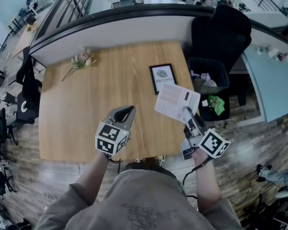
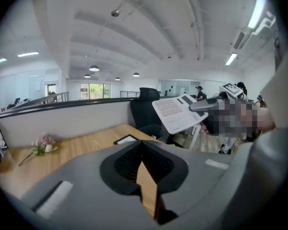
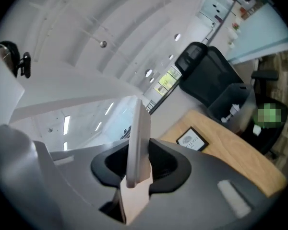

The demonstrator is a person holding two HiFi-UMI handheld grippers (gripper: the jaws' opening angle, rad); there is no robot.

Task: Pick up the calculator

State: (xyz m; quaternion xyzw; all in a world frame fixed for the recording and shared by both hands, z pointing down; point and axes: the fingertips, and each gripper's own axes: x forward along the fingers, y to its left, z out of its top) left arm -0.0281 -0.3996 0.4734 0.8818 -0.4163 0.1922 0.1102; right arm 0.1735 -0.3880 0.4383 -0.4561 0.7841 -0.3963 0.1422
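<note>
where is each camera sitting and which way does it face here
Head view: on the person's head, looking steeply down at the table; shows both arms, the left gripper and the right gripper clamping the calculator.
Left gripper view: rides the left gripper, looking across the table toward a black chair; shows its shut jaws.
Right gripper view: rides the right gripper, tilted up toward the ceiling; shows its jaws on the calculator.
Shared: all three show the picture frame.

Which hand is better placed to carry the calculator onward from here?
Right. The right gripper is clamped on the edge of the calculator, holding it clear above the table. The left gripper is empty, jaws together, off to the side and not touching it.
</note>
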